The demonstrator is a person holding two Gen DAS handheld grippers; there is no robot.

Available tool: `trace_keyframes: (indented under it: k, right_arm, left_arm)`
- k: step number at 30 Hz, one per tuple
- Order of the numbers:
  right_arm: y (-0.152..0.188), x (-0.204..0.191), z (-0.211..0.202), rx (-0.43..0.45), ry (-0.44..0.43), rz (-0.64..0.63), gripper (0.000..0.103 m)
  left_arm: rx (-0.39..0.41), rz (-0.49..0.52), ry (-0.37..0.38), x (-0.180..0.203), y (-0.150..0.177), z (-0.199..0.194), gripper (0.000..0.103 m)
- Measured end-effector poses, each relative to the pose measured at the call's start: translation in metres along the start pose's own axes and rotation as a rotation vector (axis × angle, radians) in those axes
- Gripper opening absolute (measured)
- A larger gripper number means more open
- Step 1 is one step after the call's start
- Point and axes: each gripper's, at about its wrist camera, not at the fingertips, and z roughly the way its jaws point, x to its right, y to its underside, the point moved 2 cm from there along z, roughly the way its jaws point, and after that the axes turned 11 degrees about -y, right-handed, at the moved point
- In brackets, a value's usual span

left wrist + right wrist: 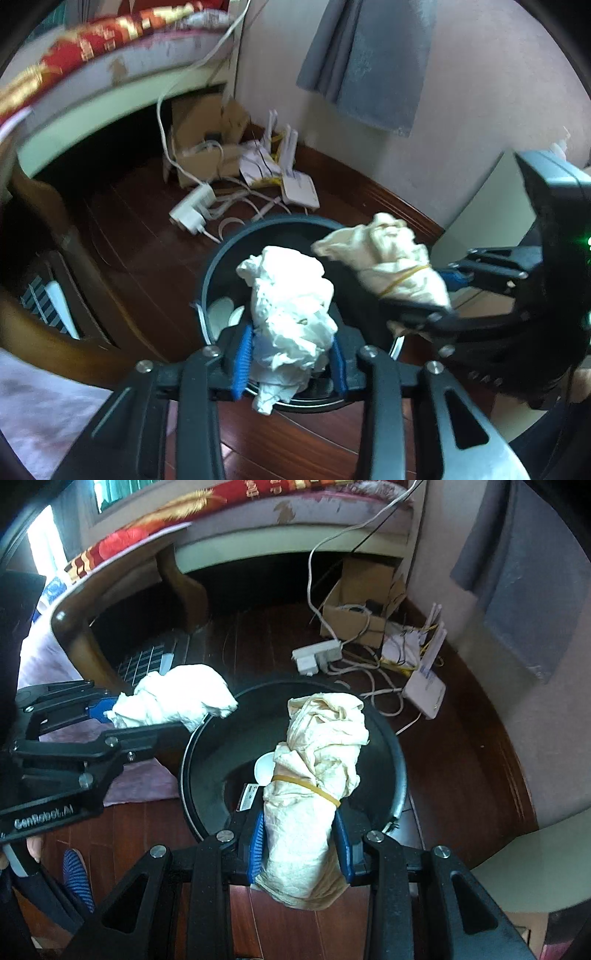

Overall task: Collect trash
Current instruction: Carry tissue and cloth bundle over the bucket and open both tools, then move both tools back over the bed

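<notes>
Both tongs are over the black bin (391, 746), ready to drop trash. The left tongs (291, 360) loosely hold a white paper wad (291, 299) and the right tongs (301, 843) grip a cream bundle (317, 760). Next they should open wide; the round rim leaves plenty of room.

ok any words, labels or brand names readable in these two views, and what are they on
"GenRobot.AI": white lettering on the black body of the left hand-held gripper, right wrist view.
Gold lettering on the red patterned cloth: too blurred to read.
Small white label inside the round black trash bin: too small to read.
Nothing else legible.
</notes>
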Motion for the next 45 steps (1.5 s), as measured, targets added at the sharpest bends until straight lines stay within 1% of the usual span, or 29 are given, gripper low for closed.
trace_keyframes:
  k: [1, 2, 3, 4, 5, 6, 7, 8, 11, 17, 21, 27, 34, 40, 45]
  right_arm:
    - [-0.001, 0.001, 0.01, -0.028, 0.015, -0.012, 0.04]
    - [0.0, 0.003, 0.016, -0.032, 0.047, -0.019, 0.063]
    - [0.001, 0.007, 0.021, -0.042, 0.079, -0.016, 0.078]
    - [0.003, 0.013, 0.027, -0.07, 0.091, 0.0, 0.093]
    - [0.004, 0.017, 0.029, -0.085, 0.103, 0.011, 0.094]
    - [0.006, 0.021, 0.028, -0.091, 0.121, 0.017, 0.095]
    - [0.006, 0.023, 0.027, -0.09, 0.131, 0.019, 0.098]
    - [0.005, 0.025, 0.024, -0.081, 0.147, 0.023, 0.102]
    - [0.0, 0.021, 0.013, -0.047, 0.17, 0.022, 0.103]
    - [-0.01, 0.008, -0.007, -0.008, 0.187, 0.009, 0.103]
    - [-0.01, 0.0, -0.02, 0.01, 0.189, 0.006, 0.103]
    - [-0.01, -0.012, -0.049, 0.066, 0.17, 0.017, 0.103]
    - [-0.014, -0.033, -0.083, 0.147, 0.166, 0.001, 0.103]
    - [-0.017, -0.051, -0.102, 0.192, 0.153, 0.003, 0.103]
    - [-0.023, -0.065, -0.114, 0.233, 0.144, -0.004, 0.103]
  left_arm:
    - [-0.024, -0.011, -0.004, -0.001, 0.0, 0.007, 0.066]
    - [-0.037, -0.026, -0.021, -0.003, 0.001, 0.011, 0.077]
    - [-0.029, -0.049, -0.042, -0.008, 0.002, 0.012, 0.084]
    - [-0.025, -0.062, -0.05, -0.011, 0.004, 0.012, 0.084]
    - [-0.027, -0.069, -0.06, -0.014, 0.005, 0.011, 0.085]
    - [-0.027, -0.072, -0.077, -0.017, 0.007, 0.01, 0.091]
    - [-0.023, -0.071, -0.09, -0.019, 0.009, 0.009, 0.096]
    - [-0.016, -0.068, -0.098, -0.021, 0.01, 0.007, 0.097]
    - [0.001, -0.073, -0.124, -0.025, 0.013, 0.0, 0.097]
    - [0.041, -0.067, -0.141, -0.024, 0.01, -0.019, 0.097]
    - [0.069, -0.069, -0.15, -0.027, 0.007, -0.039, 0.097]
    - [0.109, -0.079, -0.167, -0.033, 0.008, -0.069, 0.097]
    - [0.161, -0.09, -0.195, -0.04, 0.012, -0.102, 0.097]
    - [0.203, -0.089, -0.224, -0.045, 0.013, -0.125, 0.098]
    - [0.236, -0.109, -0.238, -0.054, 0.013, -0.145, 0.098]
